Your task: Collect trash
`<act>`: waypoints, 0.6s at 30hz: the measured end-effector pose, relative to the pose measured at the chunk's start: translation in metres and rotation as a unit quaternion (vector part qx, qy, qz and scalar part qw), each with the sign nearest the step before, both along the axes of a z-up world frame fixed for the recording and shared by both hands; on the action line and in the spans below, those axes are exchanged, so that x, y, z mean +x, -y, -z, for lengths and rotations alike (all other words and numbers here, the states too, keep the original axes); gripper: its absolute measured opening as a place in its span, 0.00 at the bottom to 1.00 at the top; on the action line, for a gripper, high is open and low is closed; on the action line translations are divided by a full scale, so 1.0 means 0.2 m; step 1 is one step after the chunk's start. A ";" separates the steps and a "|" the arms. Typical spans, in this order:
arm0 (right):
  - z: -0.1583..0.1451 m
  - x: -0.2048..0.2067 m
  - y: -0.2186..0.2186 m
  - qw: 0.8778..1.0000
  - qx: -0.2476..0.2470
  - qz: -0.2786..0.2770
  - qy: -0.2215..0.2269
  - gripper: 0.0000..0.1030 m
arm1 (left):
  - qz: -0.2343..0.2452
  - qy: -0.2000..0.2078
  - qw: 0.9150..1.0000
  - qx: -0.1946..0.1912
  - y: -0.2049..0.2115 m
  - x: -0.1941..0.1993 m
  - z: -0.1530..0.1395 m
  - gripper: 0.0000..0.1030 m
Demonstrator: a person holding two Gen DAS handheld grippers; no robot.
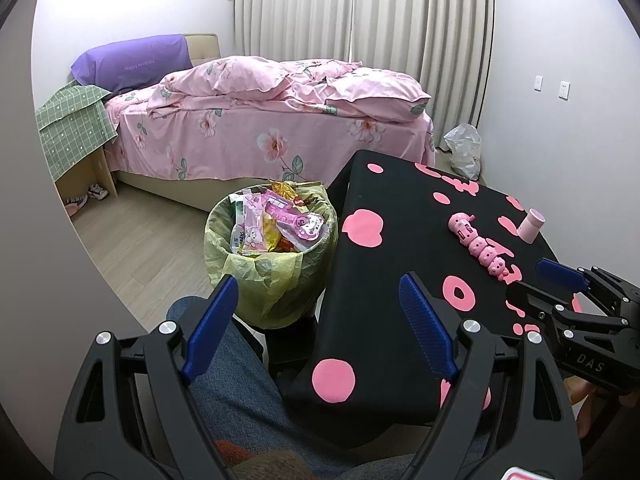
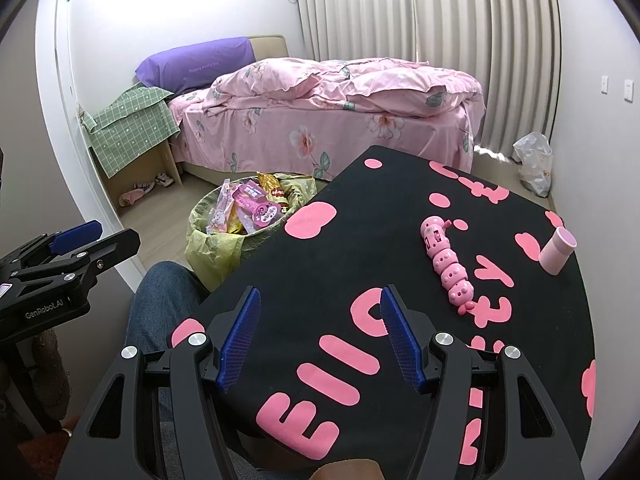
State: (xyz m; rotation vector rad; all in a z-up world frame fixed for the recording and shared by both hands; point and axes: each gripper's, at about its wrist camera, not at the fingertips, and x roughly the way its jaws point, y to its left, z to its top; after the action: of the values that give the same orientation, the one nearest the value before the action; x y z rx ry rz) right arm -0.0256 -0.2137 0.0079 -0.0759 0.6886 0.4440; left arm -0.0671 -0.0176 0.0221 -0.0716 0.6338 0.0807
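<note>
A bin (image 1: 272,276) (image 2: 216,240) lined with a yellow-green bag stands on the floor left of the table, filled with snack wrappers (image 1: 276,220) (image 2: 248,210). My left gripper (image 1: 316,292) is open and empty, over a person's denim-clad leg (image 1: 240,380) and the table's near left edge. My right gripper (image 2: 318,300) is open and empty above the black tablecloth with pink shapes (image 2: 360,240) (image 1: 400,240). The right gripper (image 1: 560,280) also shows at the right edge of the left wrist view. The left gripper (image 2: 76,236) appears at the left of the right wrist view.
A pink caterpillar toy (image 2: 446,264) (image 1: 480,246) and a small pink cup (image 2: 558,250) (image 1: 530,226) lie on the table. Behind are a bed (image 1: 272,120) with pink bedding, a green-clothed bedside stand (image 1: 72,132), shoes (image 1: 86,196) beneath it, and a plastic bag (image 1: 464,150) by the curtain.
</note>
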 end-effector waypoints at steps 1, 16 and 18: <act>0.00 0.00 0.00 1.000 0.000 0.000 0.000 0.57 | 0.000 0.000 1.000 0.001 0.00 0.00 0.00 0.76; 0.00 0.00 0.00 1.000 -0.001 0.000 0.000 0.57 | 0.006 -0.001 1.000 -0.009 -0.01 0.01 0.00 0.76; 0.00 0.00 0.00 1.000 -0.001 0.000 0.000 0.57 | 0.003 0.002 1.000 -0.008 -0.02 0.01 0.01 0.76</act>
State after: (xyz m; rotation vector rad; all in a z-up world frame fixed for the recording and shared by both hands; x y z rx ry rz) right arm -0.0252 -0.2134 0.0079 -0.0781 0.6901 0.4430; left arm -0.0652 -0.0144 0.0211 -0.0857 0.6312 0.0689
